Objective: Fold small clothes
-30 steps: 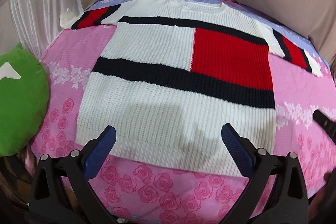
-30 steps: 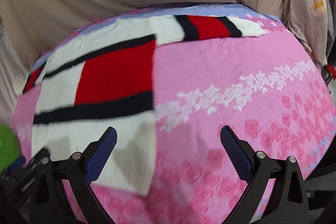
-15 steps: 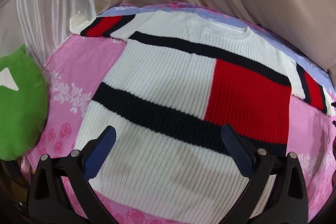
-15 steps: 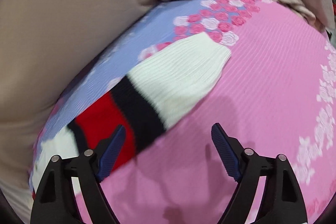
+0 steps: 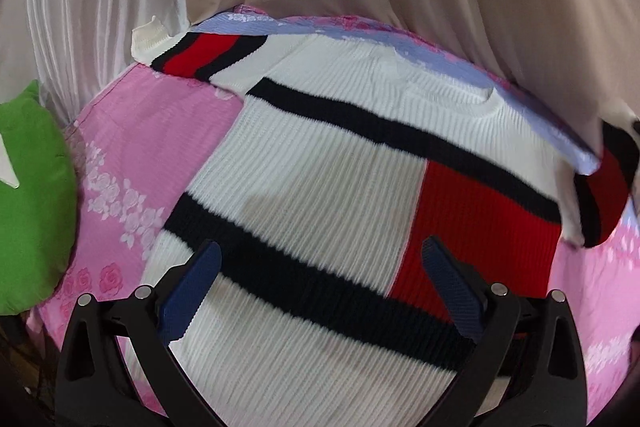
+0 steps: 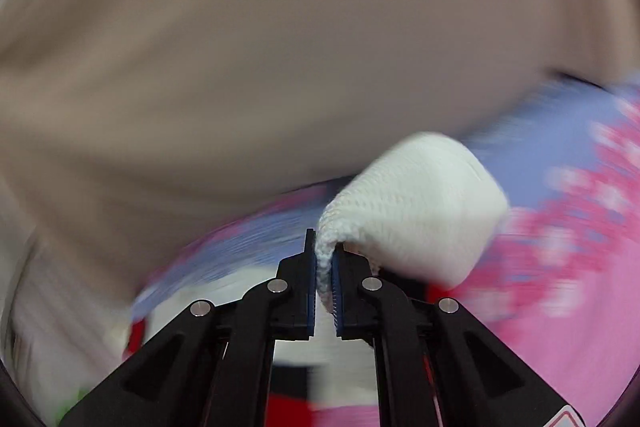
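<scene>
Right gripper [image 6: 325, 269] jaws closing on white ribbed sleeve cuff [image 6: 416, 211]; left gripper [image 5: 320, 287] wide open, empty, above knit sweater [image 5: 320, 155].

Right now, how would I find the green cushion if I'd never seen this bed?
Find the pink flowery bedsheet with the striped sweater spread flat on it. Go past the sweater's edge, off the sheet's side by the shiny curtain. The cushion is there, the only bright green thing.
</scene>
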The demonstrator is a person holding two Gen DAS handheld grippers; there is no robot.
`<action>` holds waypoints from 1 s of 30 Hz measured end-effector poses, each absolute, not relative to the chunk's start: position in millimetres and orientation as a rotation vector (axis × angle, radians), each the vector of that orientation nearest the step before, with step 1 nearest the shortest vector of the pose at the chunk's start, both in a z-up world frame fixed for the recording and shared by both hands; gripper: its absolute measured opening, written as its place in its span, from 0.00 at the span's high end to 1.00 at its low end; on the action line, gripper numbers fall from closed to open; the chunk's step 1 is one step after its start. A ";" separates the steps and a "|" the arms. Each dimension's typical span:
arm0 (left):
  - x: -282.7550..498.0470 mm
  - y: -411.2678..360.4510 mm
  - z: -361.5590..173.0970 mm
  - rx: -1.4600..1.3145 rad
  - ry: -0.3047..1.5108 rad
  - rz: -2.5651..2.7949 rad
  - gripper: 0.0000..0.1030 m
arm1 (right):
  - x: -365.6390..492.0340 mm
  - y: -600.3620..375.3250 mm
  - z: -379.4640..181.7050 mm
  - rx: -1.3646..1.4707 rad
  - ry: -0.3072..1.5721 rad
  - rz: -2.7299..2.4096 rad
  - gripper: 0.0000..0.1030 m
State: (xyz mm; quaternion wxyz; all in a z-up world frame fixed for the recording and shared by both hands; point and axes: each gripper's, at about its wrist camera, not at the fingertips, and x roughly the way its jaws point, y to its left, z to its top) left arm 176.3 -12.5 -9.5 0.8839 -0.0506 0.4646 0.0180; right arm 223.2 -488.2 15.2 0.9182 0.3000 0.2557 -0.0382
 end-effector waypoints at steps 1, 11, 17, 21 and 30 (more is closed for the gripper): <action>185.1 -12.9 -7.9 -0.126 0.963 0.027 0.05 | 240.3 -450.1 20.3 0.584 0.542 0.038 0.89; 280.5 -27.6 -31.6 -0.263 0.991 -0.072 0.05 | 243.7 -331.2 -60.7 0.544 0.715 0.100 0.59; 329.6 -27.3 -65.9 -0.462 1.053 -0.054 0.05 | 203.4 -375.0 -112.9 0.822 0.801 0.021 0.58; 352.9 -13.5 -90.9 -0.611 1.101 0.032 0.08 | 214.9 -384.7 -124.6 0.900 0.789 -0.003 0.47; 373.1 -9.6 -69.2 -0.500 0.978 0.031 0.93 | 218.0 -404.0 -104.1 0.939 0.651 -0.017 0.89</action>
